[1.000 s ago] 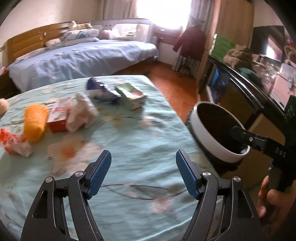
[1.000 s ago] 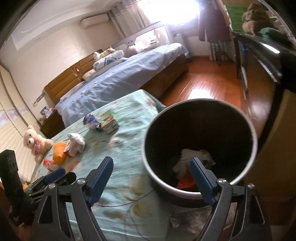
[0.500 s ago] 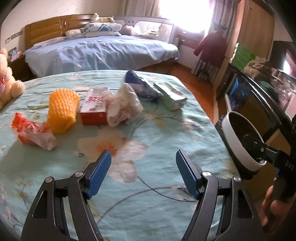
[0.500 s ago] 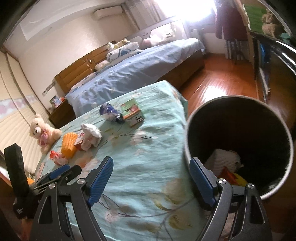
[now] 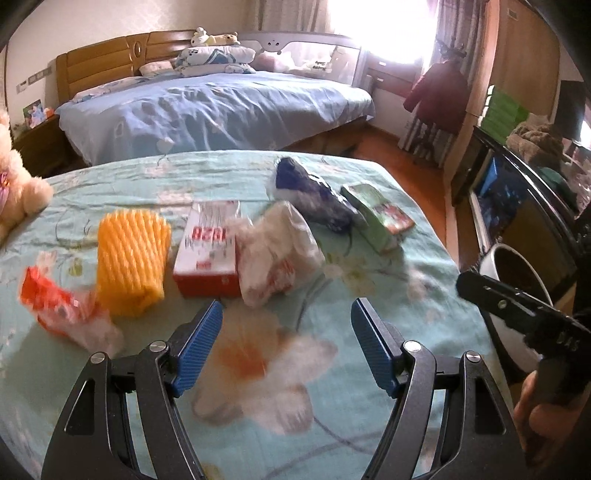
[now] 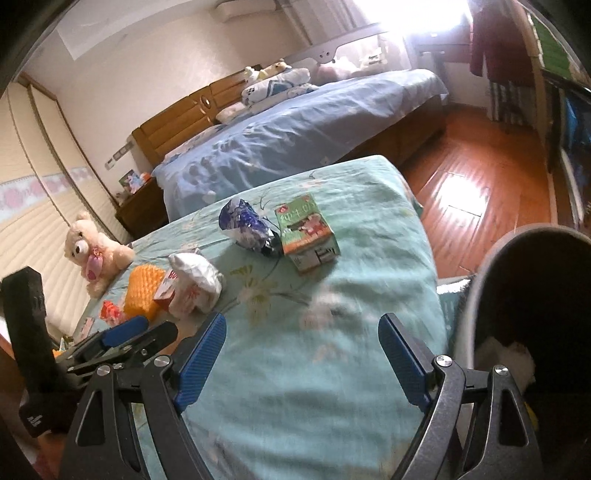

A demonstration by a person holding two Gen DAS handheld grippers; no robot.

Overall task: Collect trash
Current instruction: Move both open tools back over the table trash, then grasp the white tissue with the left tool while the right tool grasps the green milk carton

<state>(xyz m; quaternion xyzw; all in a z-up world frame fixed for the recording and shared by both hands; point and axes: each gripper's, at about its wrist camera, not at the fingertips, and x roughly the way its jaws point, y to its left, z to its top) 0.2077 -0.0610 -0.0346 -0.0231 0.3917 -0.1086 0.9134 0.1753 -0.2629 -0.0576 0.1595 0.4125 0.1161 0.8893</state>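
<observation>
Both grippers empty above the littered surface

The left gripper and right gripper hung with fingers apart, holding nothing. Trash lay ahead on the teal floral surface: yellow foam net, red box, crumpled white bag, green carton. The bin stood right of it

Blown-out window glare; motion-blurred foreground, fisheye-bent, dark edges
</observation>
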